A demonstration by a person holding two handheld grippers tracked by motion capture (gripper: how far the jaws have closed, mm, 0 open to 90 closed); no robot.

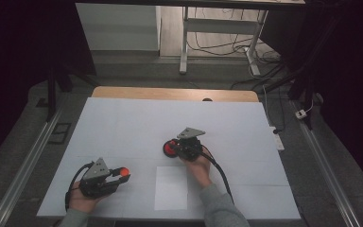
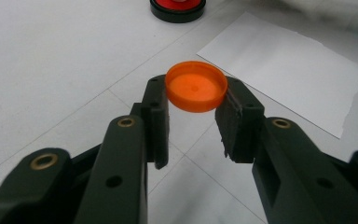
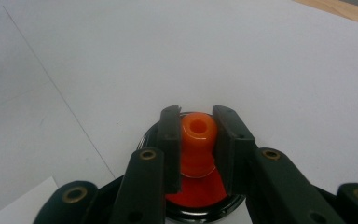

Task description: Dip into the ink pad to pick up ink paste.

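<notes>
My left gripper (image 2: 196, 100) is shut on an orange cap (image 2: 196, 86), hollow side up, held above the white table cover; in the high view the left gripper (image 1: 121, 174) sits at the front left with the orange cap (image 1: 124, 170) at its tips. My right gripper (image 3: 196, 135) is shut on the orange neck (image 3: 198, 133) of a red piece standing in a round black base (image 3: 200, 210). In the high view the right gripper (image 1: 182, 145) is at mid-table over the red and black base (image 1: 169, 149).
A white sheet of paper (image 1: 171, 187) lies on the table cover between the two hands, also seen as the white sheet of paper (image 2: 284, 65). The wooden table edge (image 1: 175, 93) shows at the back. Beyond it are desk legs and cables on the floor.
</notes>
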